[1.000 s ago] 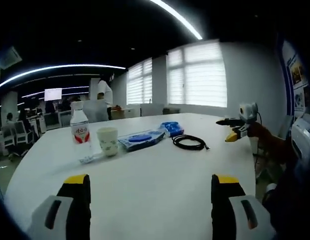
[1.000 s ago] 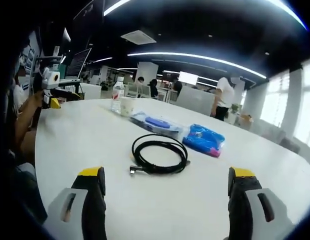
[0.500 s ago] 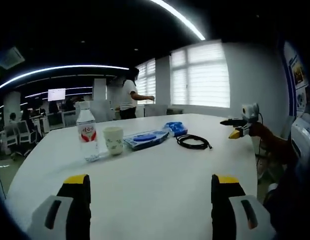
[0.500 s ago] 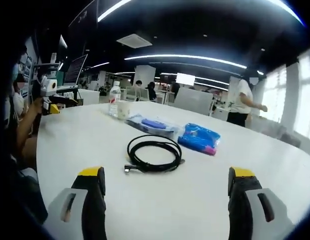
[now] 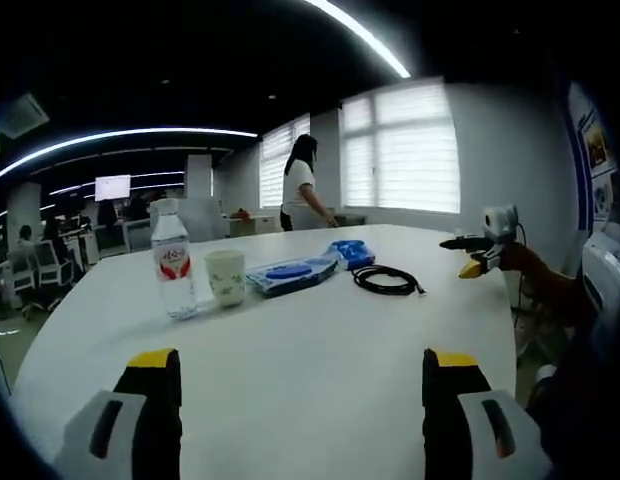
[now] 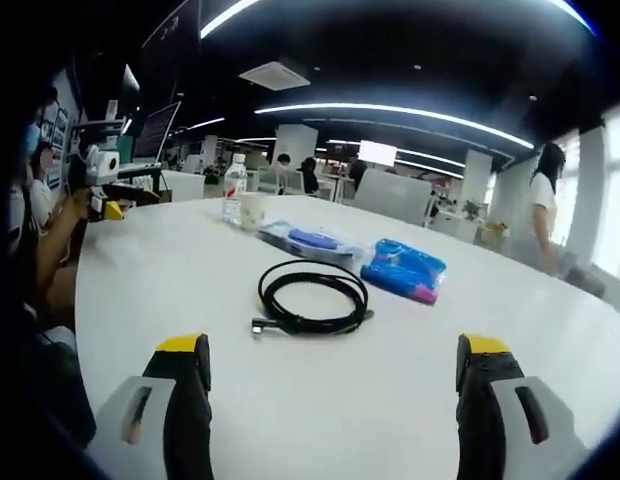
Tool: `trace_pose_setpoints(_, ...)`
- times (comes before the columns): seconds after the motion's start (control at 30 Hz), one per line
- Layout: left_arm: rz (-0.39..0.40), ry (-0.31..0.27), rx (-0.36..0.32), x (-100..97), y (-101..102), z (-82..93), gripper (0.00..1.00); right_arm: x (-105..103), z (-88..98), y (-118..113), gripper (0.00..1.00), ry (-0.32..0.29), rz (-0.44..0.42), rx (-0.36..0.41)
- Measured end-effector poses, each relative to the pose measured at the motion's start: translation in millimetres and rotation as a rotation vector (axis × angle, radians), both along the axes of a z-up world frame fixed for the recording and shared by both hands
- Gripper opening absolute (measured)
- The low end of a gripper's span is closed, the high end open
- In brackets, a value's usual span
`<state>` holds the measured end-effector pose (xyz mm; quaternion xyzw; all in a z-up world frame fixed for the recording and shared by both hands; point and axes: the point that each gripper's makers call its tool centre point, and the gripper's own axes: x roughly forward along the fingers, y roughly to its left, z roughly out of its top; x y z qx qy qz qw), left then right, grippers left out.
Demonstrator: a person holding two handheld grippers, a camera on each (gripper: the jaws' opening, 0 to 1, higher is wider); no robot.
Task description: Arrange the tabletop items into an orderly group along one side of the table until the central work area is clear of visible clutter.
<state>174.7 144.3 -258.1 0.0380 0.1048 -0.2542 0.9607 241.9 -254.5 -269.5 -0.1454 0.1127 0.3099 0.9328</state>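
On the white table (image 5: 320, 340) stand a water bottle (image 5: 172, 260) with a red label and a paper cup (image 5: 227, 278). Beside them lie a clear pouch with a blue item (image 5: 290, 274), a blue packet (image 5: 349, 253) and a coiled black cable (image 5: 385, 282). The right gripper view has the cable (image 6: 310, 297) nearest, the blue packet (image 6: 405, 270) and pouch (image 6: 308, 243) behind it, the cup (image 6: 254, 211) and bottle (image 6: 233, 190) farthest. My left gripper (image 5: 302, 420) is open, low over the table's near edge. My right gripper (image 6: 334, 410) is open, short of the cable. The other gripper (image 5: 478, 256) shows at right, held in a hand.
A person (image 5: 302, 196) walks behind the table by the windows. Office desks, chairs and monitors fill the background. A sleeve and hand (image 6: 50, 235) with the other gripper (image 6: 105, 185) sit at the left of the right gripper view. Wide bare tabletop lies before both grippers.
The person in the background has walked on towards the windows. Both views have shifted slightly; the items on the table have stayed put. Both grippers stay open.
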Motion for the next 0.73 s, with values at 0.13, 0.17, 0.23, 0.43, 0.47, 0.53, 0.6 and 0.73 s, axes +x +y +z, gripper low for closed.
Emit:
trace_pose_setpoints(0.13,0.000,-0.003,-0.001,0.2,0.9,0.5,1.00,0.4,1.9,1.6,1.00,-0.007,0.004,0.006)
trace_pose_setpoints(0.17,0.001,0.000,0.000,0.3,1.1,-0.2,1.00,0.4,2.2,1.8,1.00,-0.008,0.003,0.005)
trace_pose_setpoints(0.23,0.001,0.001,0.000,0.6,1.3,-1.0,1.00,0.3,2.6,1.9,1.00,-0.011,0.004,0.002)
trace_pose_setpoints(0.43,-0.002,0.005,0.002,0.8,-0.5,-2.7,1.00,0.0,2.3,0.1,1.00,-0.011,0.001,0.003)
trace_pose_setpoints(0.47,-0.004,0.003,0.004,0.4,-1.6,-2.3,1.00,-0.1,1.9,-0.4,1.00,-0.009,-0.001,0.003)
trace_pose_setpoints(0.53,-0.007,0.001,0.003,0.3,-2.4,-1.8,1.00,-0.2,0.7,-1.1,1.00,-0.008,-0.001,0.002)
trace_pose_setpoints(0.6,-0.006,0.000,0.004,0.7,-2.5,-1.3,1.00,-0.2,0.1,-1.7,1.00,-0.005,-0.005,0.002)
trace_pose_setpoints(0.73,-0.006,-0.004,0.002,1.6,-3.0,-0.1,1.00,0.8,0.2,-3.1,1.00,-0.009,-0.007,0.002)
